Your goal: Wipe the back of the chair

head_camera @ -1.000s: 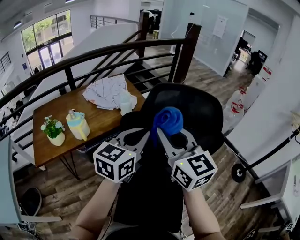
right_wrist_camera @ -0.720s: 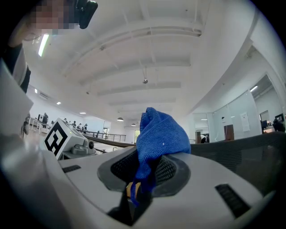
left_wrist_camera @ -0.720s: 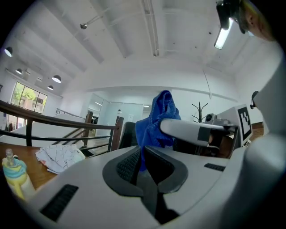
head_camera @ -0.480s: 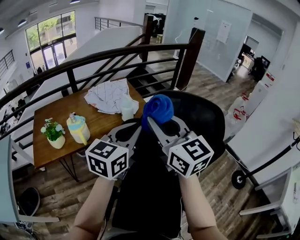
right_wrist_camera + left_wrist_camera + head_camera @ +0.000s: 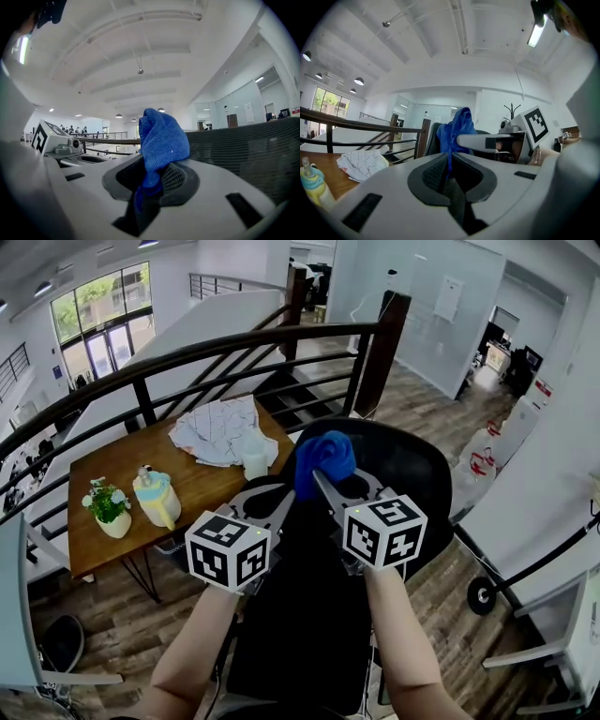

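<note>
Right tongs (image 5: pixel 320 480) are clamped on the soft, light blue cloth (image 5: pixel 324 457), well bunched for the mesh chair back (image 5: pixel 412 465) at 2 o'clock; left tongs (image 5: pixel 284 503) are together, empty.

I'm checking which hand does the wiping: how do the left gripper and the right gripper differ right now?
The right gripper is shut on the blue cloth; the left gripper is shut on nothing. The right gripper sits over the black chair back; the left gripper is at its edge, on the side of the wooden table. Both point forward, tips close together.
</note>
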The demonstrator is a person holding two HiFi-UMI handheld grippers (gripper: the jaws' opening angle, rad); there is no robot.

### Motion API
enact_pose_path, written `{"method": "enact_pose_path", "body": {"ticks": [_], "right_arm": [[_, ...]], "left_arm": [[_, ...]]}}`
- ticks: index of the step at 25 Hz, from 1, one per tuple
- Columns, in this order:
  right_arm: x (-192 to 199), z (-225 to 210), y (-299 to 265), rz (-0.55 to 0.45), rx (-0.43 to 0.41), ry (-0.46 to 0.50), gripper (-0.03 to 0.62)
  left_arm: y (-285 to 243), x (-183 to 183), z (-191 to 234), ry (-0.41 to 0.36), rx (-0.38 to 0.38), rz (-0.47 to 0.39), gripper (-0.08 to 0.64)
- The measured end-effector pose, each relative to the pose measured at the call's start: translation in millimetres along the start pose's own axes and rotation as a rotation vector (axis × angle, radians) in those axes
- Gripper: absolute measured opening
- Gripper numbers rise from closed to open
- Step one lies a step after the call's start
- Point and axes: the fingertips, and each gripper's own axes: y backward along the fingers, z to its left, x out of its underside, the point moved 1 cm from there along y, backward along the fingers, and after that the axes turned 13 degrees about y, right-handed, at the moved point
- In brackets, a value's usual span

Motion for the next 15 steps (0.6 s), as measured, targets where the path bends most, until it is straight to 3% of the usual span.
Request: {"method": "enact_pose_path", "body": {"ticks": [6,15], "right_arm": [[7,-12,6,0.015,0.013,-0.02,0.091],[19,-46,37,0.038,0.126,-0.038,0.091]], "left_arm": [[-13,3,-12,-0.006,0.038,0.022,0.035],[-34,14,-29,0.021,0.074,0.032,0.035]]}}
